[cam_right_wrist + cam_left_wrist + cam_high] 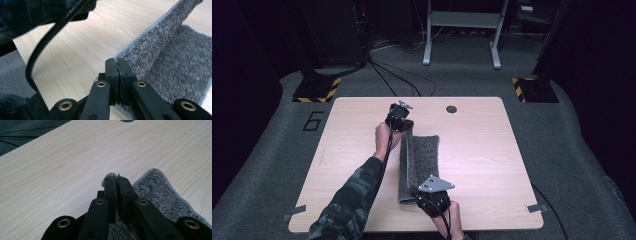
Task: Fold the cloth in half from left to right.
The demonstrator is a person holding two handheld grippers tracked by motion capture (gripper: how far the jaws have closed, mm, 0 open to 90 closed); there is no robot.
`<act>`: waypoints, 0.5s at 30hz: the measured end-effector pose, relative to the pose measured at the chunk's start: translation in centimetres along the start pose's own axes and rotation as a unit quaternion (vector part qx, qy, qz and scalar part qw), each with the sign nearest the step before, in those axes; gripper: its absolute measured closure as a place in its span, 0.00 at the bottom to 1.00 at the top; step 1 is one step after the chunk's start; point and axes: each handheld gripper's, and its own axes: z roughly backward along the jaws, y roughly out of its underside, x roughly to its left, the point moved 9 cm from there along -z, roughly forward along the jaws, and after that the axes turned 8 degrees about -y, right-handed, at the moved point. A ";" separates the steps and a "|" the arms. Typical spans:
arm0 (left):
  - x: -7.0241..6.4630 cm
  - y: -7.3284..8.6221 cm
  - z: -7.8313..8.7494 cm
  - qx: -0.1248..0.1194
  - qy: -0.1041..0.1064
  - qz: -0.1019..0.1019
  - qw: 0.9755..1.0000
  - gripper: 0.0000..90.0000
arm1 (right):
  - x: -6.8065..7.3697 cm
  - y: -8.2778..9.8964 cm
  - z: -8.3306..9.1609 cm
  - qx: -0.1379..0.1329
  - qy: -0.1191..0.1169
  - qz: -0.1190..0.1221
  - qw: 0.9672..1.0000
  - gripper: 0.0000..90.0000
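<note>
towel (pixel 424 155) on table (pixel 482 150) (lengthwise, mid-table)

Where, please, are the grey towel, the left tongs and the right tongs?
grey towel (pixel 426 155), high view, flat part on the table.
left tongs (pixel 117 178), left gripper view, tips shut on a towel corner.
right tongs (pixel 116 60), right gripper view, tips shut on the towel edge.

A pale wood-grain counter (pixel 482 150) with rounded corners stands on grey carpet (pixel 577 150). A dark round hole (pixel 451 109) sits near its far edge, and strips of tape (pixel 293 213) hold its near corners. A number six (pixel 314 121) is marked on the carpet to the left. Two black stand bases with yellow-black hazard stripes (pixel 317 92) flank the far side. Black cables (pixel 397 77) trail across the floor toward a grey metal frame (pixel 462 30). The surrounding room lies dark.
</note>
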 end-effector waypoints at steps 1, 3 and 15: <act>-0.2 0.0 -0.2 0.002 0.001 0.000 1.000 0.95 | -0.2 0.2 0.0 0.002 0.002 -0.003 1.000 0.98; -0.5 0.1 -0.6 0.005 0.003 -0.001 1.000 0.95 | -0.5 0.7 0.1 0.006 0.004 -0.011 1.000 0.98; -2.6 0.0 -2.3 0.013 0.018 -0.007 1.000 0.95 | -1.8 2.8 0.5 0.026 0.016 -0.026 0.999 0.98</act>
